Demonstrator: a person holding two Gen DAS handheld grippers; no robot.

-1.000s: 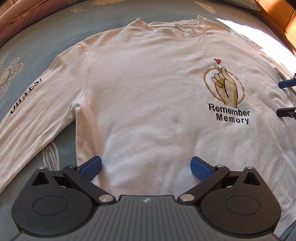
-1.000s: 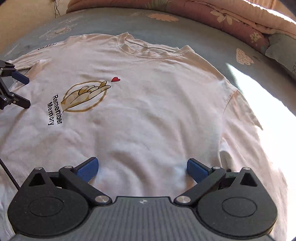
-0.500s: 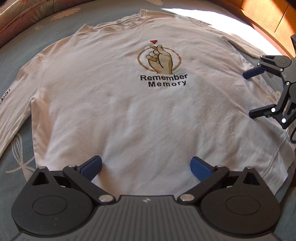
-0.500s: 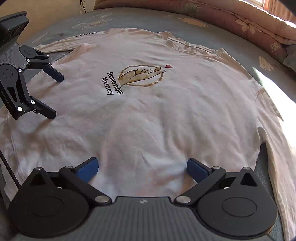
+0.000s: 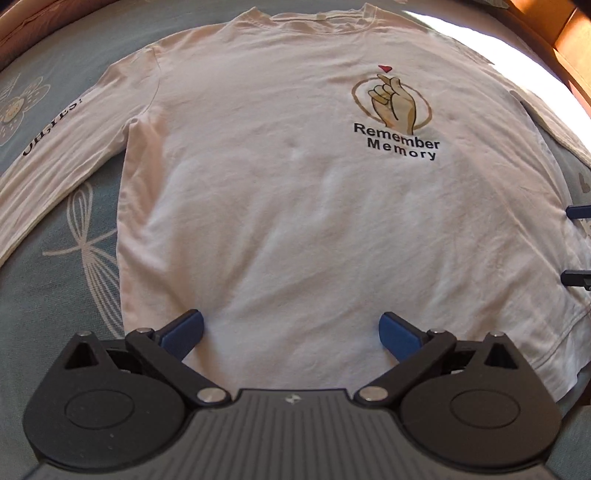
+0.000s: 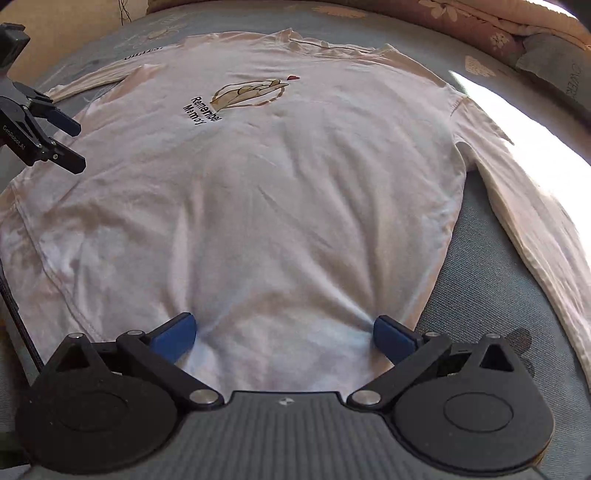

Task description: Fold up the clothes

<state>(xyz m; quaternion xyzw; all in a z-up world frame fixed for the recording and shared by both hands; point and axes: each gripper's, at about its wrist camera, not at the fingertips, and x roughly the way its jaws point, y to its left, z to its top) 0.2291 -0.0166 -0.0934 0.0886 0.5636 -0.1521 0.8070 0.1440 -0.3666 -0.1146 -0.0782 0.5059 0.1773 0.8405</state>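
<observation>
1. We see a white long-sleeve shirt lying flat, front side up, on a bed with a blue-grey flowered bedsheet.
2. Shirt print: hand in a ring, small red heart above it, "Remember Memory" below. It sits on the chest, right of centre in the left wrist view.
3. One sleeve runs out diagonally across the sheet, apart from the body below the armpit; it carries black lettering we can't read cleanly.
4. The other sleeve lies beside the body on the far side, partly in a bright patch of sunlight.
5. Left hand-held gripper: fingers spread wide, nothing between them, over the lower part of the shirt near the hem. We can't tell if the blue pads touch the cloth.
6. Right hand-held gripper: fingers likewise apart and empty, at the hem near the corner. The cloth shows creases fanning out between the pads; contact looks likely but we can't confirm.
7. In the right wrist view the left hand-held gripper shows at the left edge, above the shirt's side.
8. A pink quilt is bunched along the far edge of the bed.
</observation>
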